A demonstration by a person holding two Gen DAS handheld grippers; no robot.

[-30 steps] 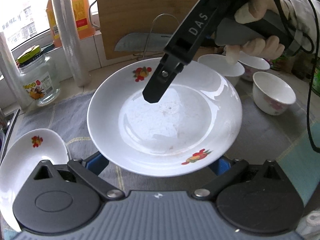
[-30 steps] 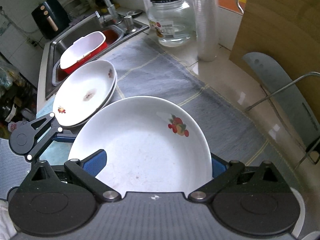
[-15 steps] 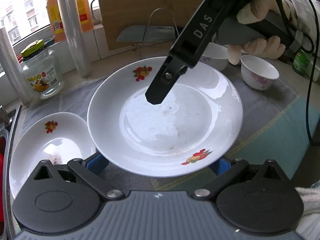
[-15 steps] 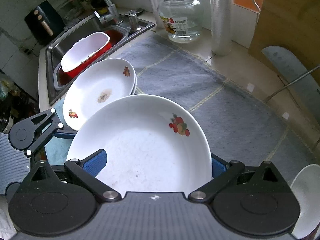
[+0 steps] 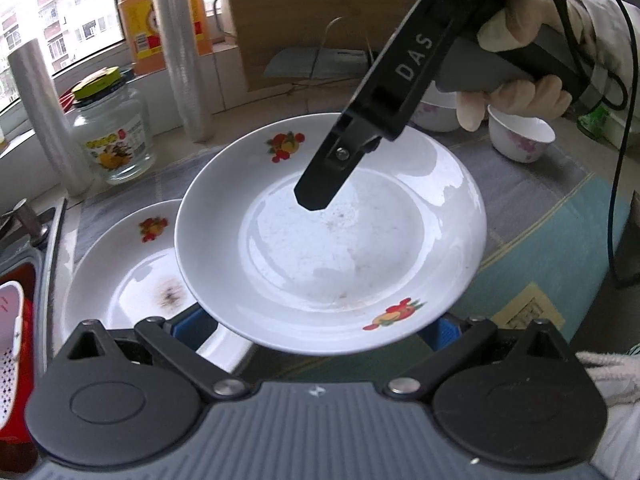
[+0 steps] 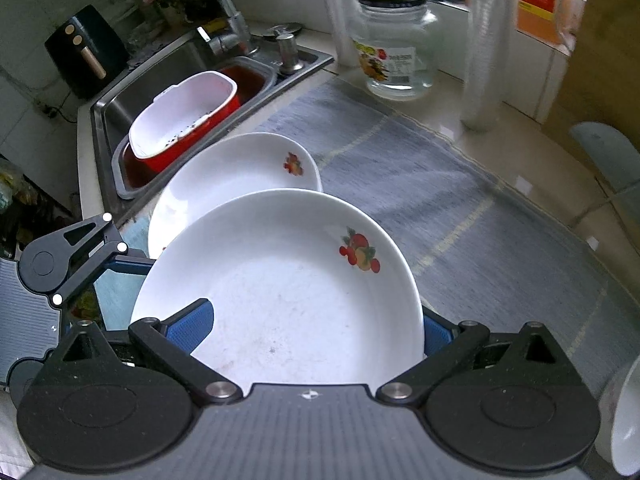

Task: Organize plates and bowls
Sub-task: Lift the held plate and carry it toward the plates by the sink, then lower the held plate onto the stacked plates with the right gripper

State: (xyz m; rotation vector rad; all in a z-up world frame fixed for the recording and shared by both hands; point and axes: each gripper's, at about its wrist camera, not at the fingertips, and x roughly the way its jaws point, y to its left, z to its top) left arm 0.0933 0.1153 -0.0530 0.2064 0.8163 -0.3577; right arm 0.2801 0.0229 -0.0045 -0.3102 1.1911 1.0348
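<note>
While its blue-padded fingers stand wide under the near rim, the left gripper carries a white round porcelain plate with fruit prints. From 1 o'clock the right gripper also grips that plate, fingers wide at its edges. At 9 o'clock, below, lies a stained white plate on the grey-matted desk, beside the steel sink.

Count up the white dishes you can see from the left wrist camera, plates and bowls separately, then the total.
Plates: 2 (lifted white fruit-print plate, second white fruit-print plate lying beneath it)
Bowls: 2 (white floral bowl, half-hidden white bowl)
Total: 4
</note>
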